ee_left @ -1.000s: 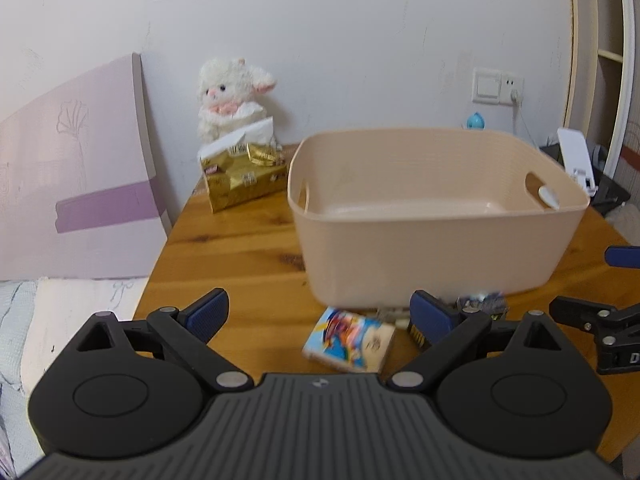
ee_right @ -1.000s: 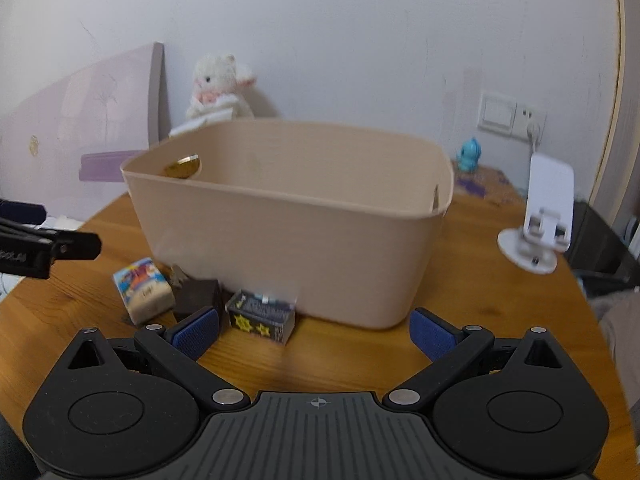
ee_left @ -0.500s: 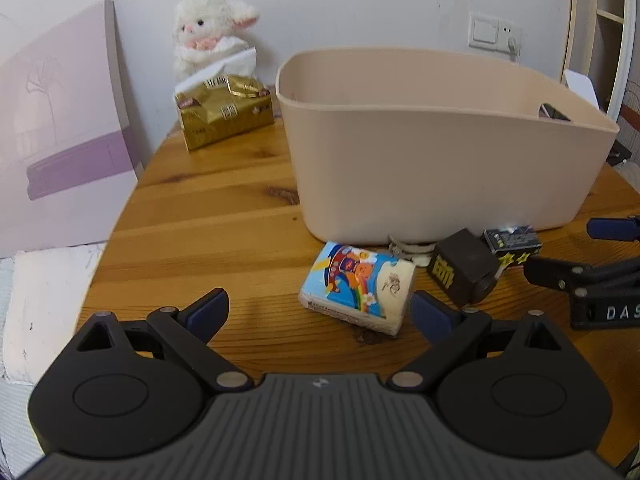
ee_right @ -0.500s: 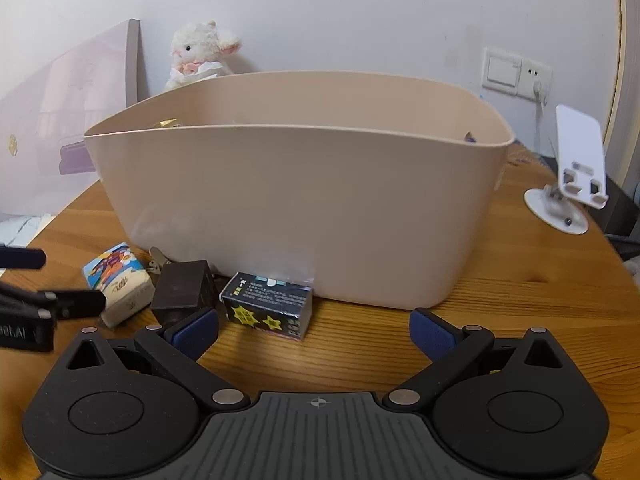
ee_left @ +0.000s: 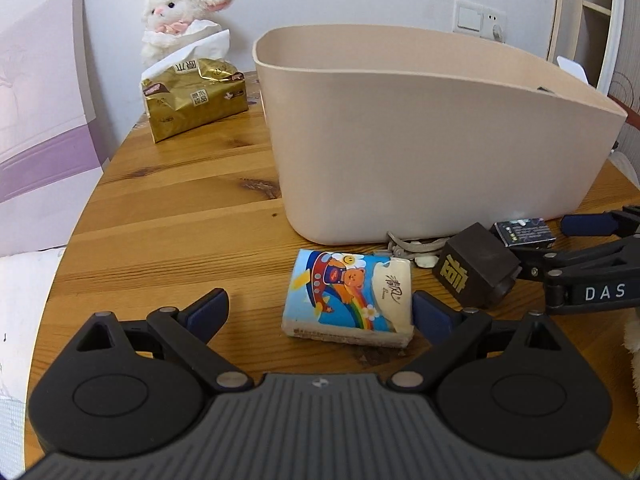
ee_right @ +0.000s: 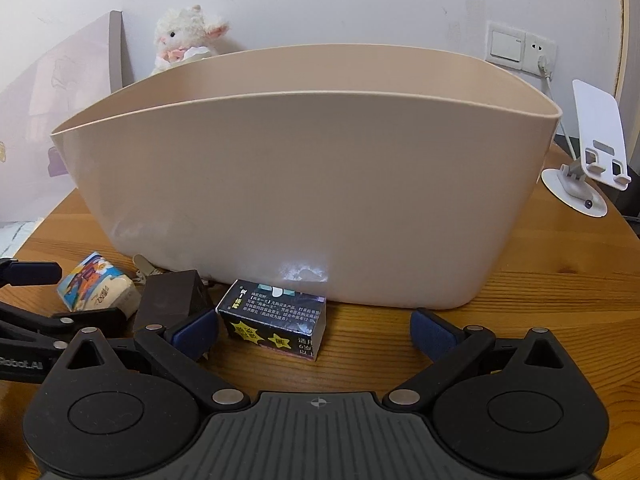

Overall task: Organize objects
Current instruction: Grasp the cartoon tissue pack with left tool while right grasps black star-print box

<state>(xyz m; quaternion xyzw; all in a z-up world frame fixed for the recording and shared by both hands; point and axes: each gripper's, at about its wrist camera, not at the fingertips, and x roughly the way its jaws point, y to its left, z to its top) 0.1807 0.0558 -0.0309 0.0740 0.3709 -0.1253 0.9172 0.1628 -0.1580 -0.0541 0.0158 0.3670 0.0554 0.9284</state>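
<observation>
A beige plastic basket (ee_left: 420, 140) stands on the round wooden table (ee_left: 168, 216); it also fills the right wrist view (ee_right: 304, 184). In front of it lie a colourful tissue pack (ee_left: 350, 298), a dark cube-shaped box (ee_left: 476, 270) and a small black box with yellow stars (ee_right: 274, 322). My left gripper (ee_left: 320, 312) is open, low over the table, with the tissue pack partly between its fingers. My right gripper (ee_right: 314, 330) is open, with the starred box between its fingers and the dark cube (ee_right: 172, 300) at its left finger.
A gold tissue bag (ee_left: 194, 96) and a white plush lamb (ee_left: 180, 20) sit at the table's far left. A white phone stand (ee_right: 588, 152) stands at the right. A light clip or keyring (ee_left: 408, 246) lies by the basket's base. A purple panel (ee_left: 44, 112) leans on the left.
Both grippers have come down and forward toward the small objects in front of the basket, which now look larger and closer. Both stay open.
</observation>
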